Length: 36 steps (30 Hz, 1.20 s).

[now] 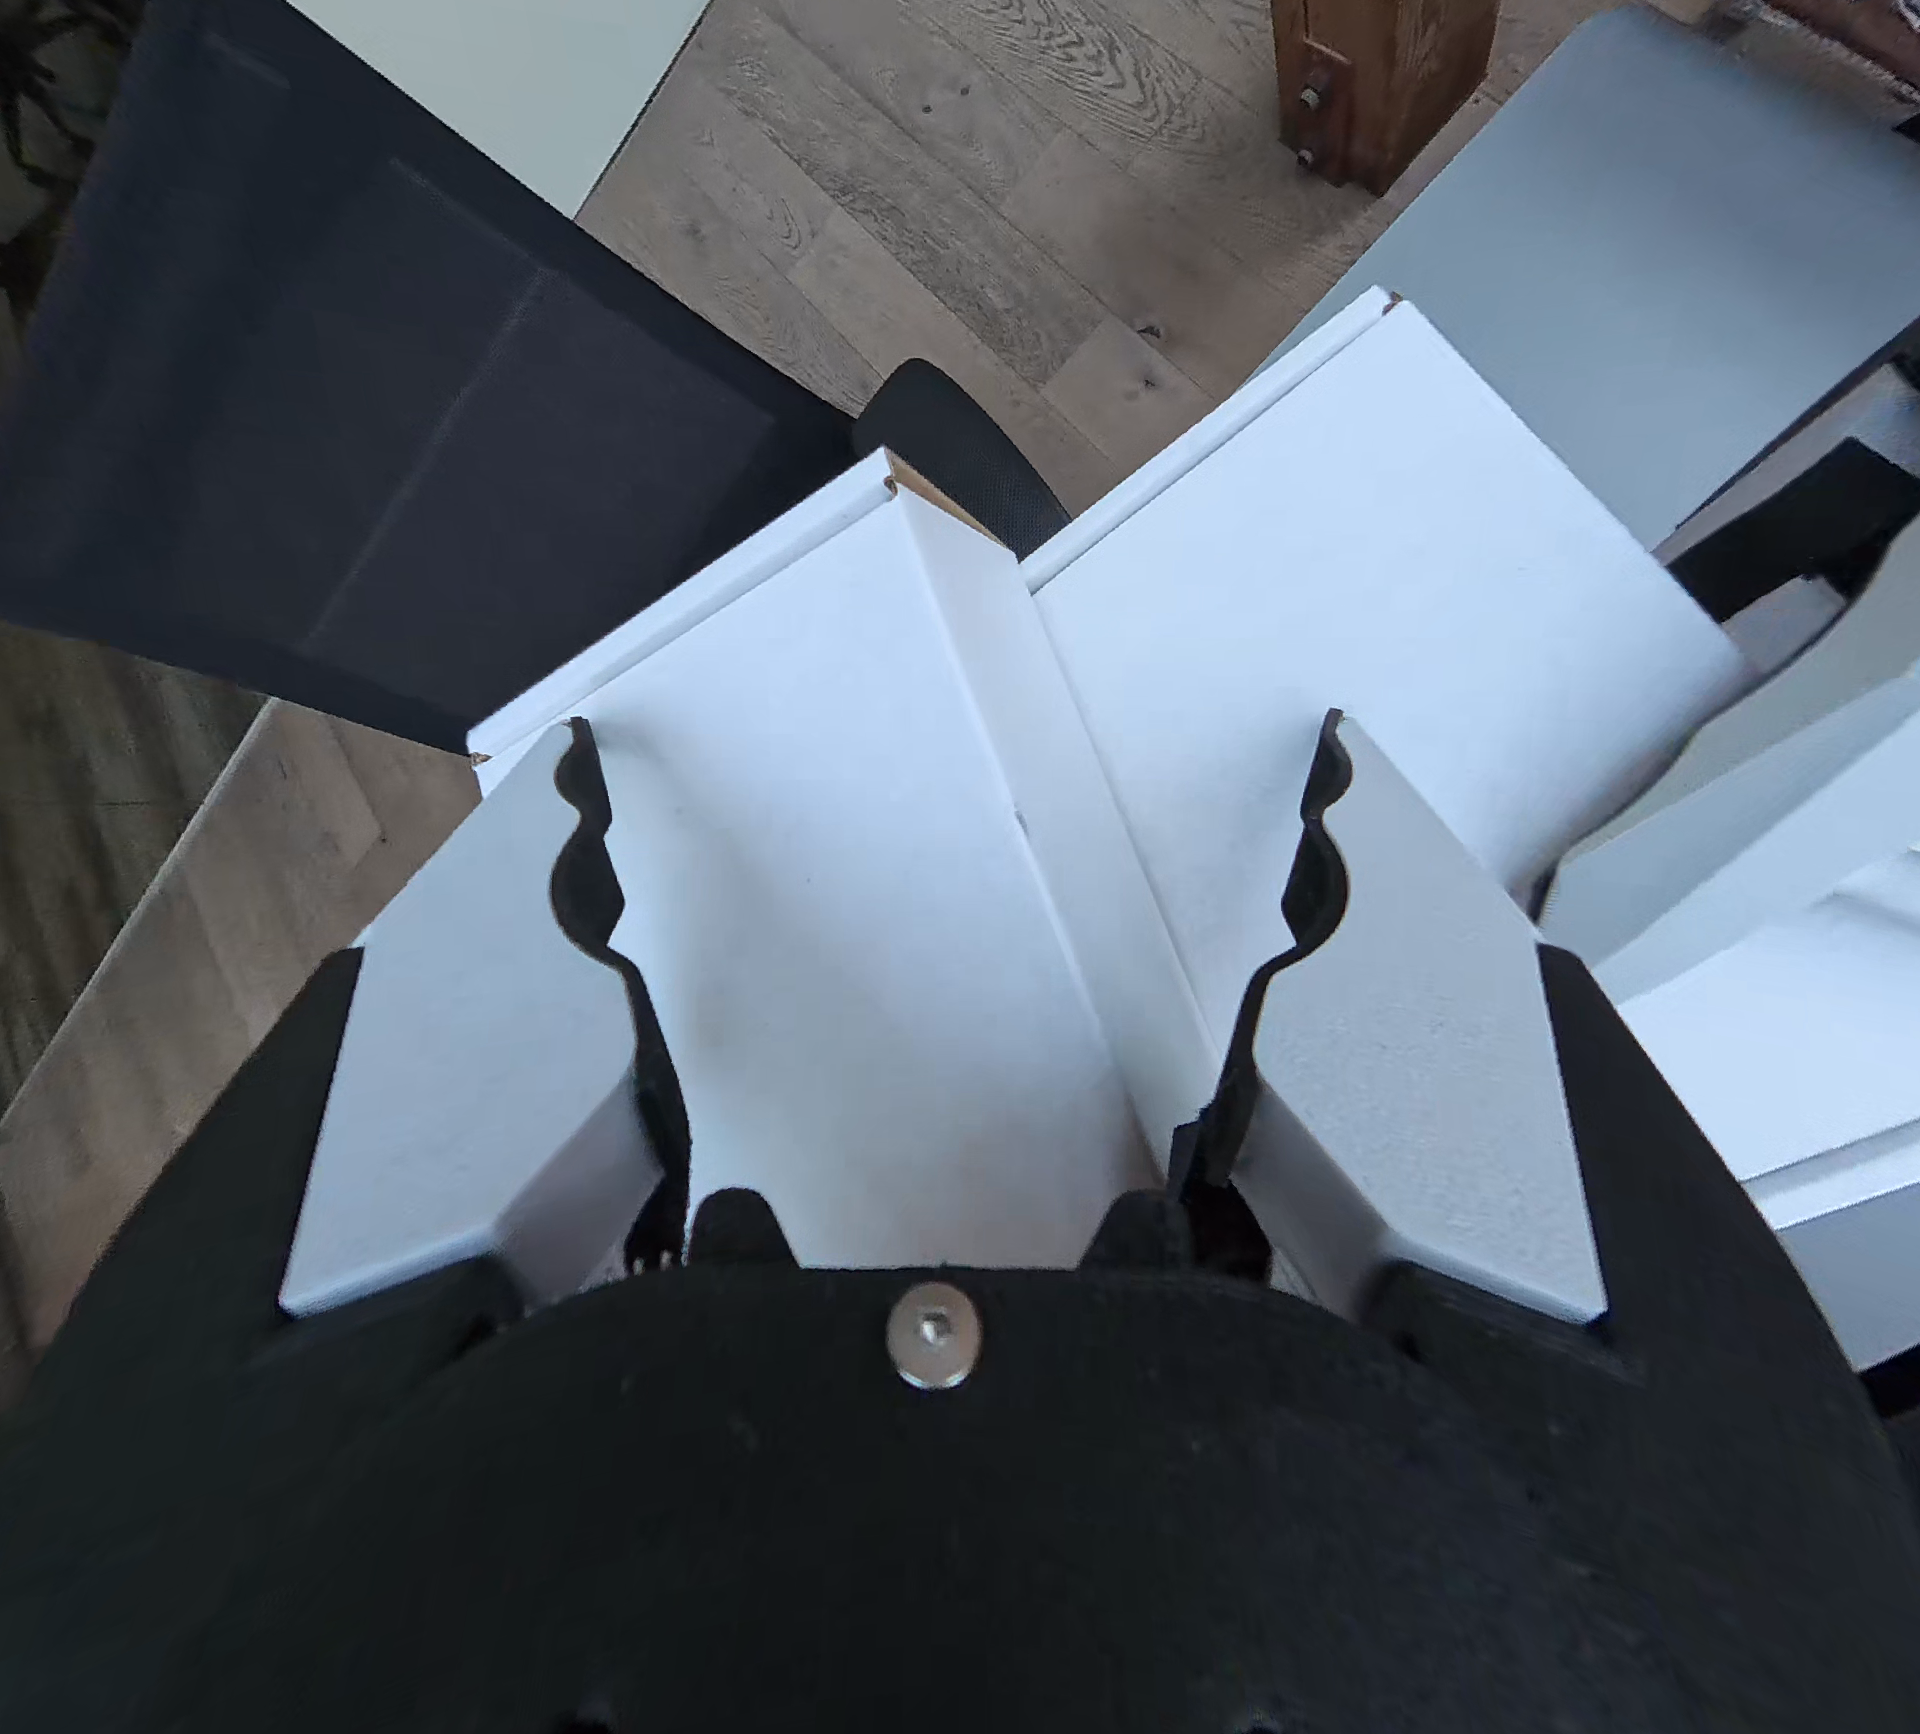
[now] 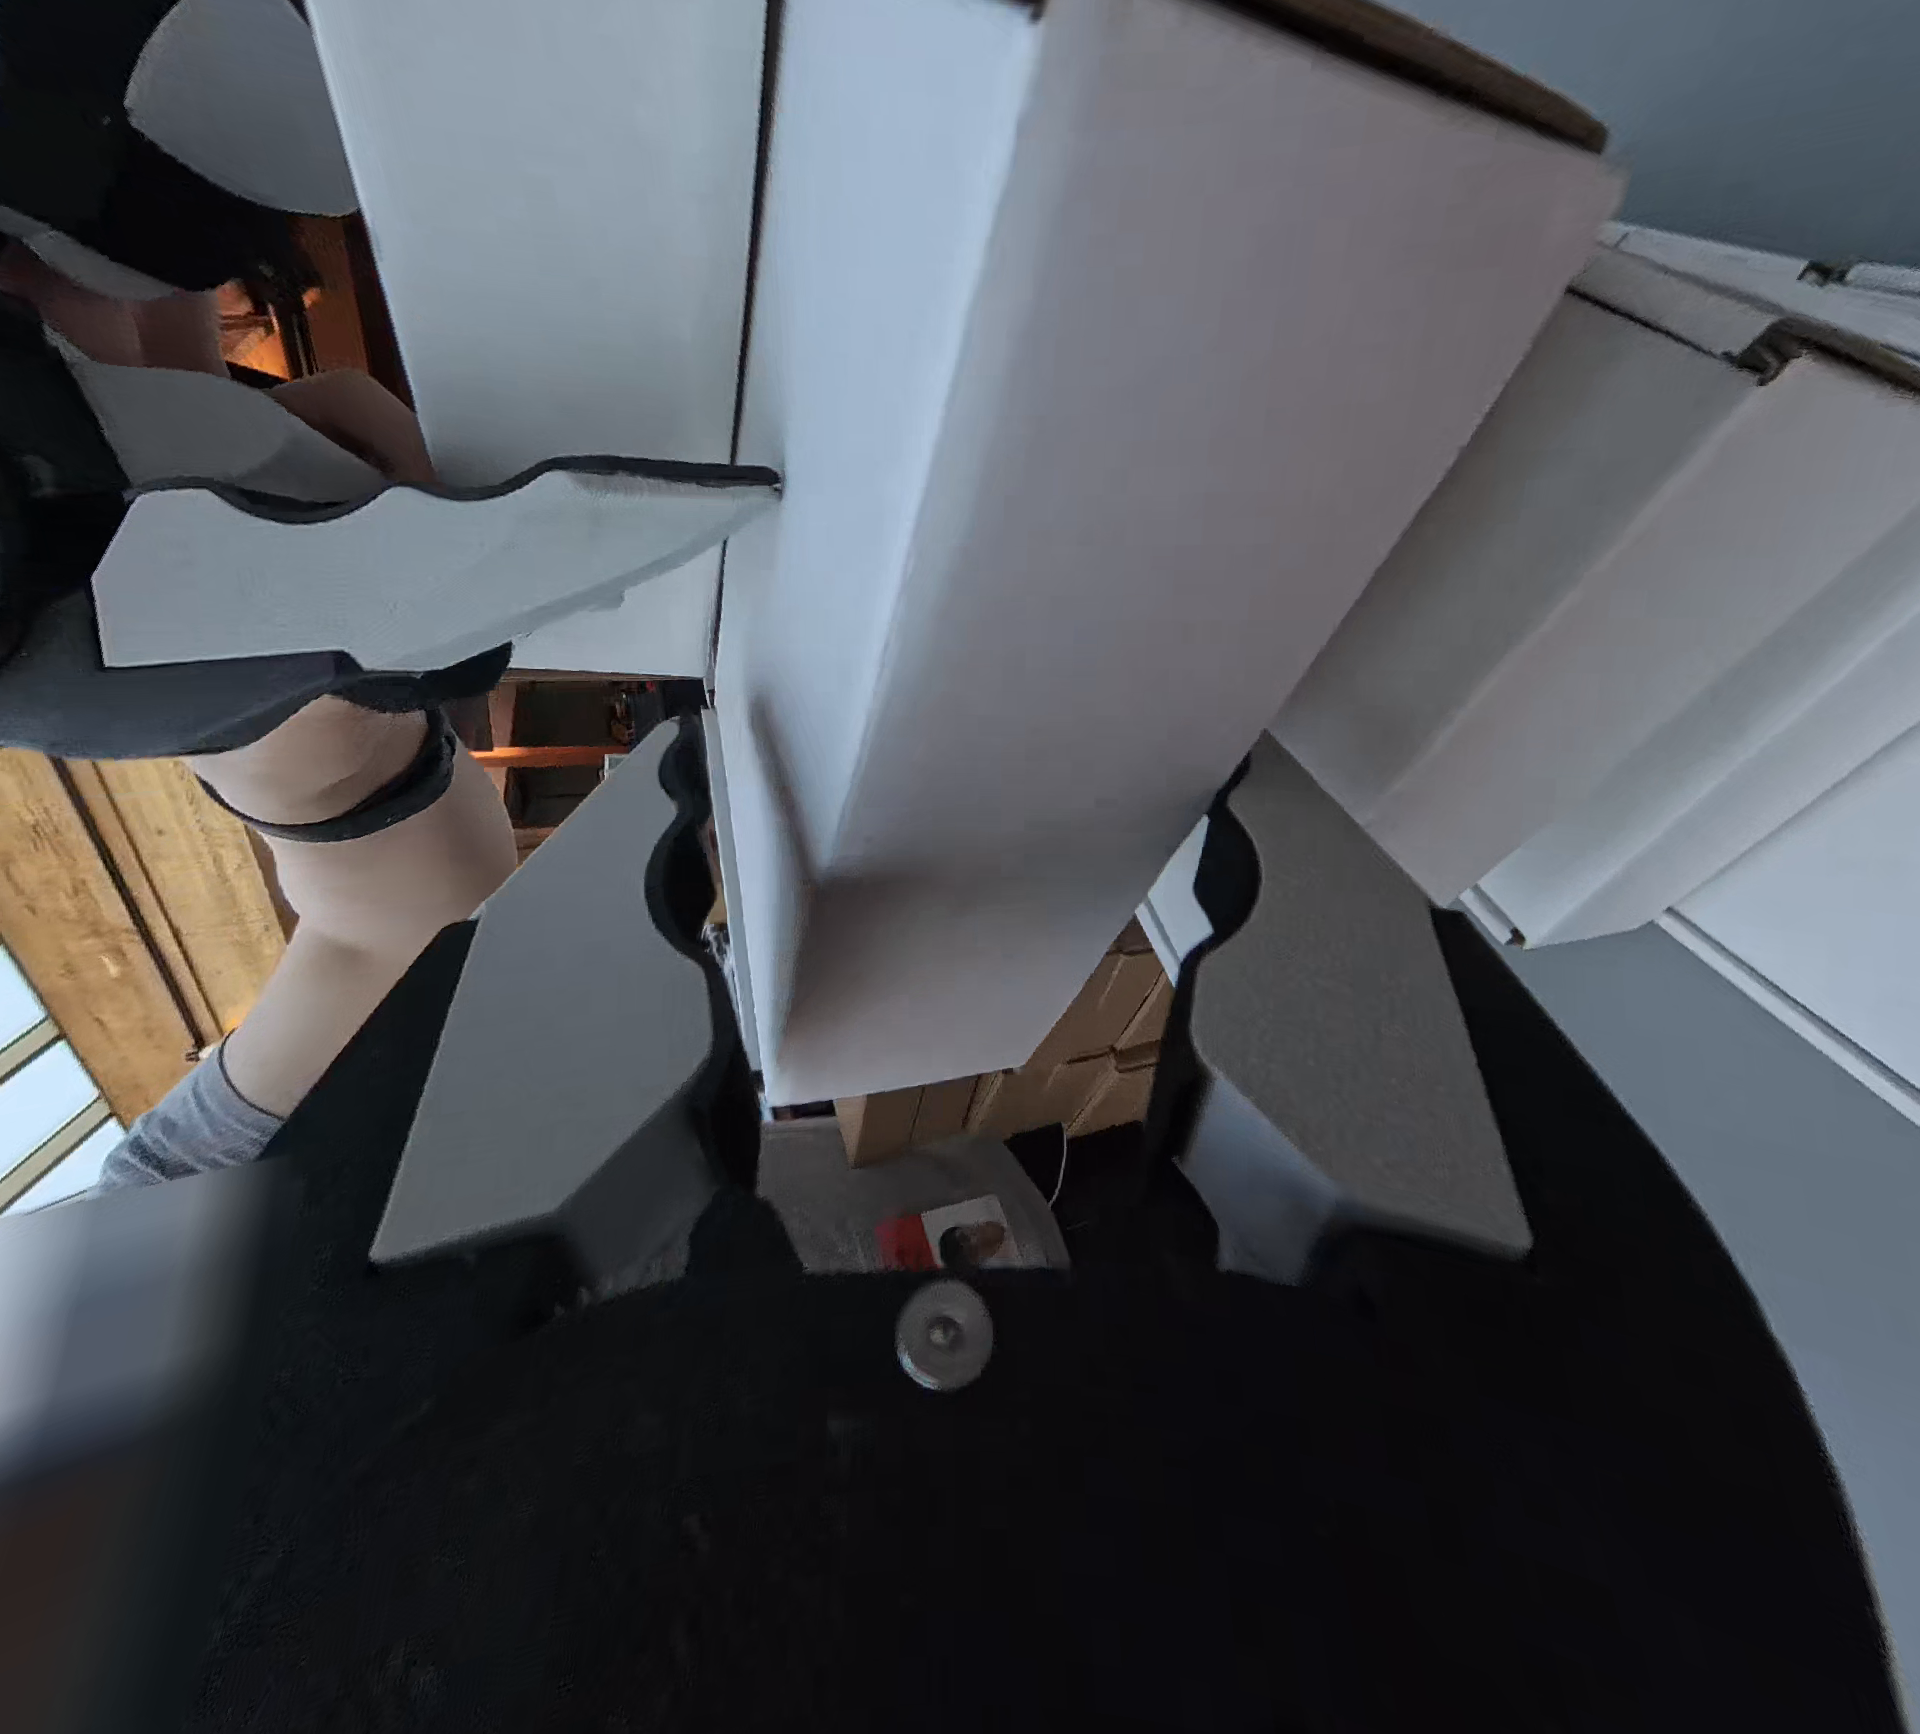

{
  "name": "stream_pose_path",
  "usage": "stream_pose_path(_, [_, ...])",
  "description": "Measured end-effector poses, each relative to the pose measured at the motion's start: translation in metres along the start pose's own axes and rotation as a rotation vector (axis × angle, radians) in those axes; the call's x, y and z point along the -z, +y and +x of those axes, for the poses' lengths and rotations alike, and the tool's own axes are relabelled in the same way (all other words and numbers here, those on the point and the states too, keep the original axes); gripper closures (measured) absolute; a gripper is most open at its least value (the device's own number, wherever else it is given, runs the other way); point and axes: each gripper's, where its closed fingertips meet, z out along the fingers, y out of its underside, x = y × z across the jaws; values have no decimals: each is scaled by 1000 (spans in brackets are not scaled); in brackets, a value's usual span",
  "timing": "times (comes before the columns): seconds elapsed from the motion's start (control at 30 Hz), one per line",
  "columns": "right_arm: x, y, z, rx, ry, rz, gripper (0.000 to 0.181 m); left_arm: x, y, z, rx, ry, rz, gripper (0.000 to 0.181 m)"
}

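Wide-spread fingers of the left gripper (image 1: 956, 728) straddle a white cardboard box (image 1: 831, 853) above the wood floor (image 1: 935, 178), beside a black chair (image 1: 364, 354). Across it, the right gripper (image 2: 956, 801), jaws apart, seems to touch the box's end flap (image 2: 935, 957); steadiest held squarely.

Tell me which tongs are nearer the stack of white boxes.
Right. The right tongs sit beside the stack of white boxes, one finger next to it. The left tongs are across the held white box from it.
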Motion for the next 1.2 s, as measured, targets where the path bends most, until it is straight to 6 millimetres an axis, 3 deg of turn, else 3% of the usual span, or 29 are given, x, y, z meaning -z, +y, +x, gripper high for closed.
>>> stream_pose_path(0.13, [15,-5,-6,68,-4,159,87,0,2,-4,12,-6,6,53])
stream_pose_path(0.23, [47,-13,-11,282,188,417,101,0,2,-4,12,-12,6,55])
stream_pose_path(0.3, [67,-10,-53,594,290,656,120,-1,1,-4,9,-14,2,54])
stream_pose_path(0.37, [54,17,-112,948,279,789,134,-1,0,-3,6,-15,-2,55])
stream_pose_path(0.4, [40,31,-128,1116,326,817,134,-2,0,-3,5,-14,-4,54])
stream_pose_path(0.47, [12,40,-118,1358,588,752,133,-2,0,-3,6,-13,-6,54])
stream_pose_path(0.53, [-17,41,-98,1342,673,645,133,-2,0,-3,6,-13,-8,54])
stream_pose_path(0.63, [-44,41,-93,1249,713,658,139,-2,0,-2,4,-16,-9,54])
stream_pose_path(0.7, [-61,49,-105,1405,726,657,159,-2,0,-3,5,-16,-9,54])
stream_pose_path(0.8, [-72,47,-106,1565,853,636,153,-2,1,-3,6,-15,-8,54])
stream_pose_path(0.87, [-62,38,-100,1521,937,655,153,-2,1,-3,7,-14,-9,54])
stream_pose_path(0.97, [-41,34,-110,1309,814,829,151,-2,1,-3,7,-13,-11,54])
stream_pose_path(1.03, [-37,27,-107,1179,767,862,130,-3,0,-3,7,-12,-14,54])
stream_pose_path(1.07, [-37,23,-106,1156,772,865,129,-3,0,-3,6,-11,-15,54])
stream_pose_path(1.2, [-29,18,-135,1374,815,986,144,-4,-1,-2,1,-11,-22,54])
